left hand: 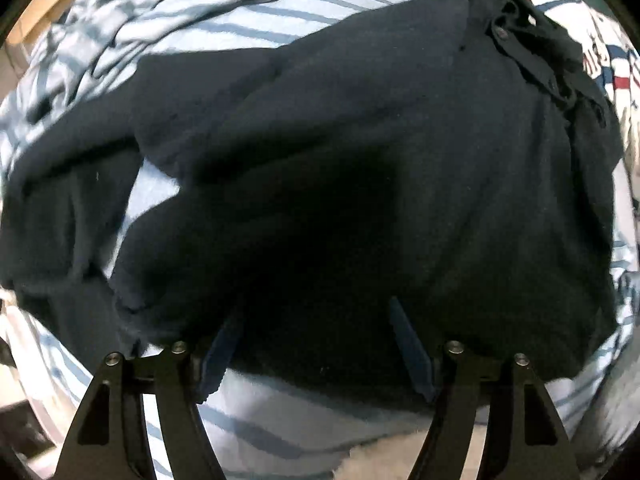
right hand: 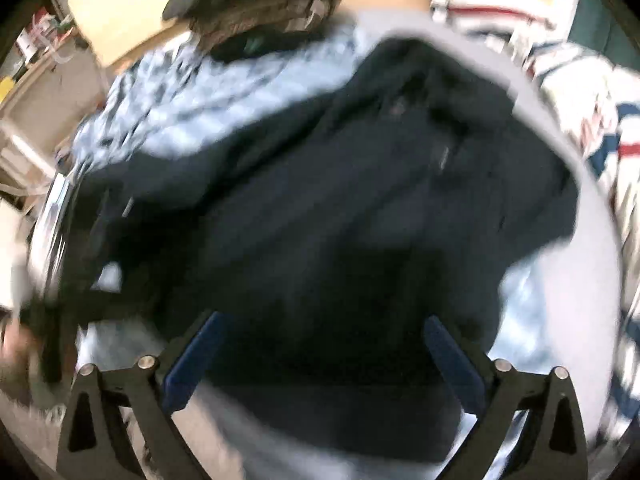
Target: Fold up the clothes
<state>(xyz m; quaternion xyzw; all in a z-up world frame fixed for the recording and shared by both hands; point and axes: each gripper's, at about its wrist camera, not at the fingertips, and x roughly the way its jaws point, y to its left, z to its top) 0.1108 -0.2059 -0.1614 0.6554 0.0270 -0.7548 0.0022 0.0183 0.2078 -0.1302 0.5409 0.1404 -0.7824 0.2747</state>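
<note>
Black linkage arms and blue-padded fingers of the left gripper [left hand: 316, 344] fill the bottom of the left wrist view, jaws spread wide with nothing clamped, hanging straight down over the near hem of a dark navy button-front knitted garment [left hand: 340, 168]. The garment lies spread across a light blue and white striped bedsheet [left hand: 240, 16], its buttoned placket running toward the upper right and one sleeve trailing off to the left. Bare striped sheet shows below the hem between the fingers and along the top edge; a white quilt with red and blue markings [left hand: 616, 68] crowds the right margin.

The right gripper [right hand: 324, 356], seen through heavy blur in its own view, tilts steeply downward above the same garment [right hand: 320, 200], its blue pads also apart and gripping nothing. A pile of dark and brown folded clothing [right hand: 260, 8] sits at the far edge of the sheet [right hand: 224, 92], against a pale wooden board [right hand: 120, 8].
</note>
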